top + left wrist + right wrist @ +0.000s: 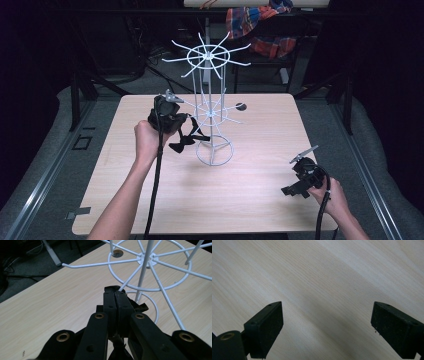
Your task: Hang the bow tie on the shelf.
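— Looking over the table (260, 200) first: what sits on it?

— A white wire rack (212, 107) stands upright near the middle, slightly toward the far edge. It has a ring foot, a thin centre post and two wheels of spokes, one high and one lower. A small dark round spot lies on the wood just right of the lower wheel.

— And your left gripper (187, 137)?

— I hold it just left of the rack, at the height of the lower wheel. Its jaws are pressed together on a thin dark strap (140, 306); a black bow shape hangs below them in the high view. In the left gripper view the jaw tips (115, 290) are right at a white spoke; whether they touch it I cannot tell.

— Your right gripper (295, 190)?

— It hovers low near the table's near right corner, well apart from the rack. Its jaws stand wide apart with bare wood between them, holding nothing.

— Room to move?

— Open wood lies in front and to the right of the rack.
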